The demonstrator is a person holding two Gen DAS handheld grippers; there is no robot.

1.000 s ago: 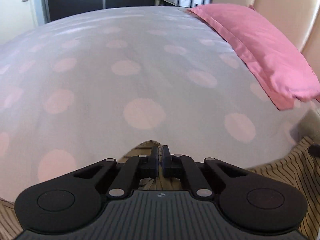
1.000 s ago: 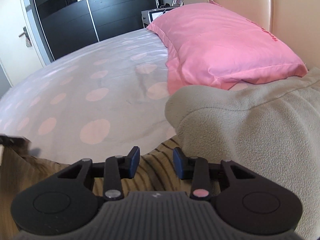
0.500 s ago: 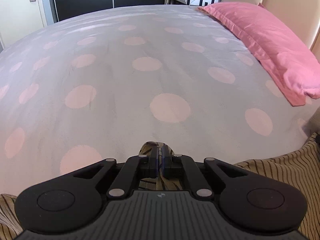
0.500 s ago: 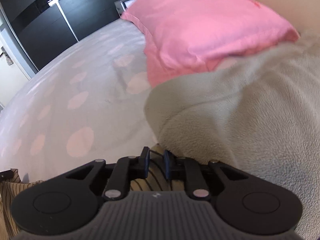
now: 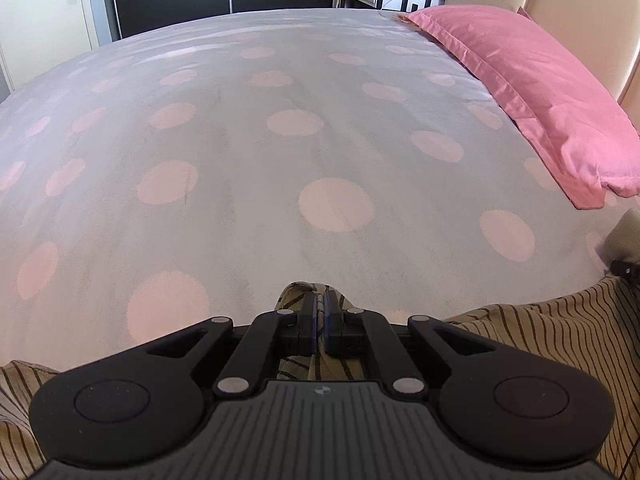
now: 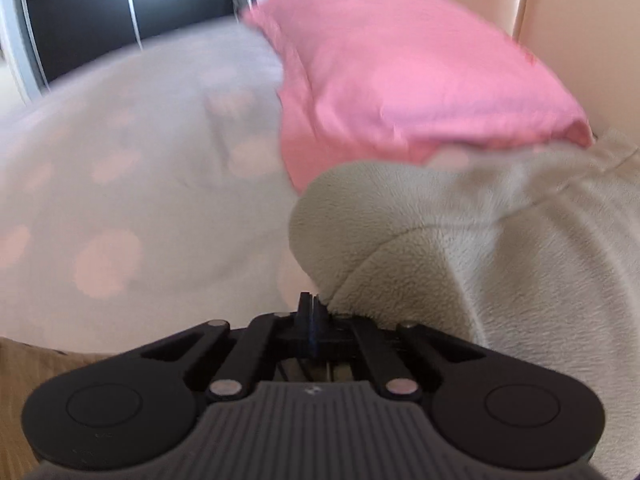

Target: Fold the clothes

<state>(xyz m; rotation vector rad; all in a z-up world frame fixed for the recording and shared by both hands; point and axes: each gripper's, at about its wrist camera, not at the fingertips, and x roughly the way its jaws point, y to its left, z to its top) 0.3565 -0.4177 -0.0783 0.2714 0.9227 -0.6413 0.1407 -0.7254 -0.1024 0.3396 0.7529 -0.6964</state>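
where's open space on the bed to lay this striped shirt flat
The spotted bedspread is bare from the striped garment to the far edge, bordered right by the pink pillow. It is crowded by the pillow, where the grey fleece is heaped.

Soft daylight is filling both views evenly, casting only faint shadows. The left wrist view is staying sharp across the polka-dot bedspread [image 5: 280, 160], with glare brightening the headboard [image 5: 580, 20] at far right. The right wrist view is smearing with motion blur over the pink pillow [image 6: 420, 80] and dark wardrobe [image 6: 100, 12]. Fisheye distortion is bulging the bed and darkening the corners.
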